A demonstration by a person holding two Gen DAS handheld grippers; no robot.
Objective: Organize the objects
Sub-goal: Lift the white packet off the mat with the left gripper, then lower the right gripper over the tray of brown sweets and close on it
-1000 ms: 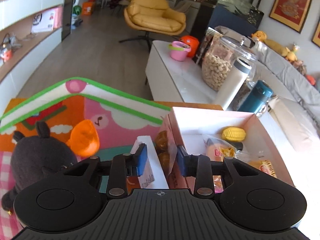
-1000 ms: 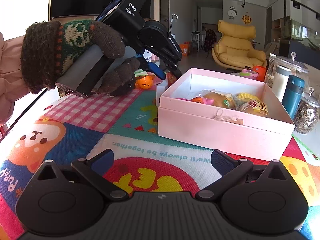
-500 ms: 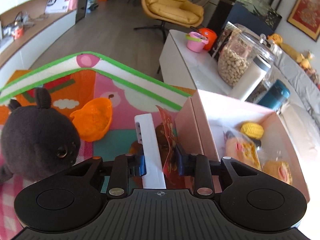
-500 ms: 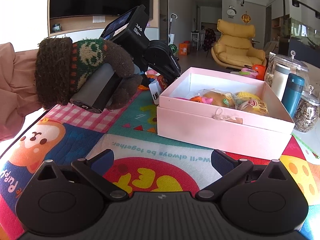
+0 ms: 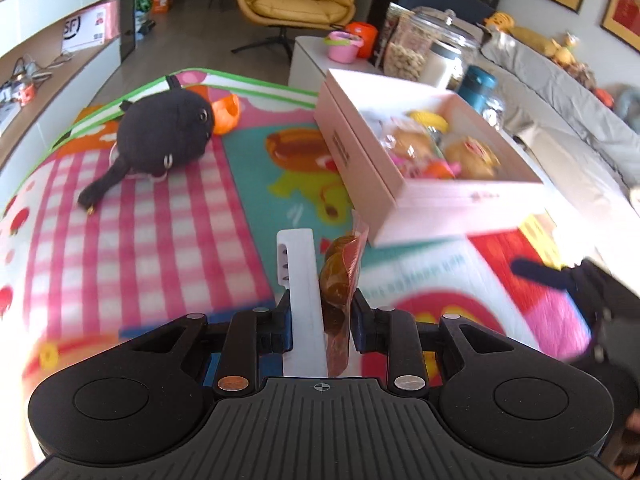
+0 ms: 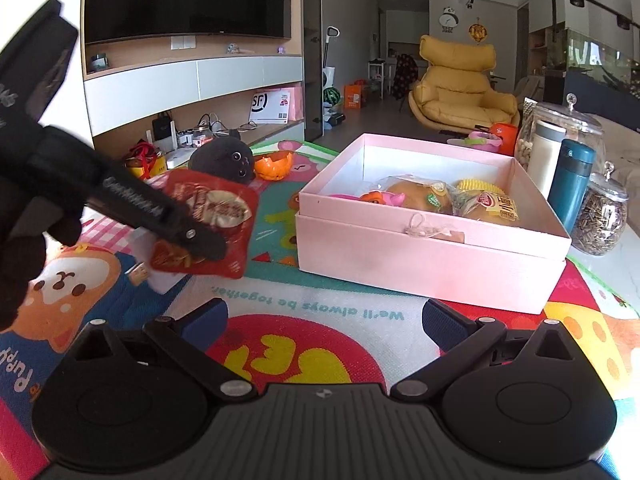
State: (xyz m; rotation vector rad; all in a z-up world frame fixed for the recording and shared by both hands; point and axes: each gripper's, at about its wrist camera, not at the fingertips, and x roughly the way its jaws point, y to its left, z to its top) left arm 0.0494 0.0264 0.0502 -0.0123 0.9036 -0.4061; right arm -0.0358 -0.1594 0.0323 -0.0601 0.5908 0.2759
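Observation:
My left gripper [image 5: 320,312] is shut on a red snack packet [image 5: 340,280] pressed against a flat white box [image 5: 302,280], both held above the play mat. In the right wrist view the red packet [image 6: 208,220] hangs at the left, with the left gripper's fingers [image 6: 192,236] across it. The open pink box [image 6: 432,236] holds wrapped buns, a yellow corn toy and a pink toy. It also shows in the left wrist view [image 5: 400,184]. My right gripper [image 6: 324,320] is open and empty, low over the mat in front of the pink box.
A black plush toy [image 5: 164,136] and an orange pumpkin cup [image 5: 226,114] lie on the colourful play mat [image 5: 160,220]. Glass jars [image 6: 600,208], a white flask and a teal bottle [image 6: 572,184] stand right of the pink box. A yellow armchair stands behind.
My left gripper closed on the red packet and white box beside the pink box, lifted them and drew back toward the near side of the mat. My right gripper has stayed still.

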